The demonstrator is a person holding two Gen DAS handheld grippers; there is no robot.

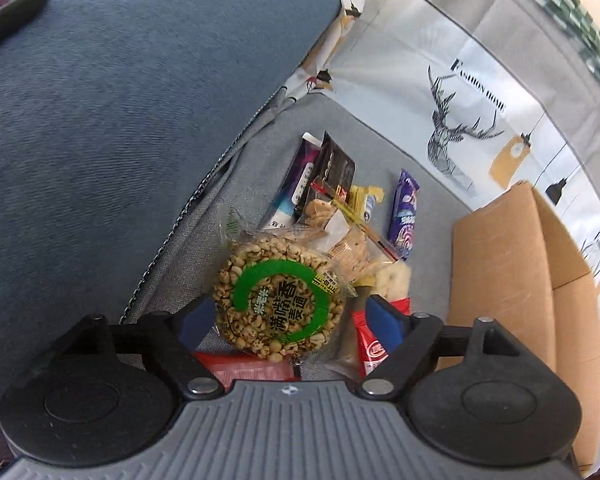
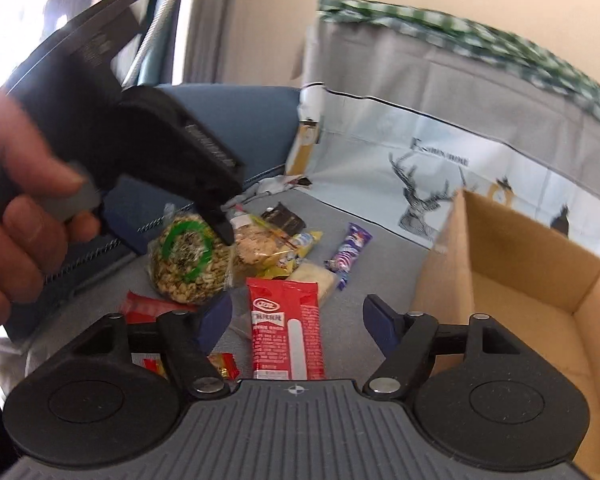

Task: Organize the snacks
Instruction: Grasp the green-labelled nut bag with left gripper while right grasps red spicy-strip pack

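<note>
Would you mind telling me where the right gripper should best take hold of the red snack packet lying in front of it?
Probably across the middle of the red snack packet, from above: it lies flat, long axis pointing away, and the open right gripper already straddles its narrow width.

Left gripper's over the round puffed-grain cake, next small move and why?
Probably close the left gripper on the round puffed-grain cake: its blue fingers flank the pack, apparently not yet clamped. The open cardboard box waits to the right, and the right gripper hangs open over the red snack bar.

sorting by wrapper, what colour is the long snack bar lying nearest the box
Purple snack bar with white swirls, clearest in the left wrist view.
</note>
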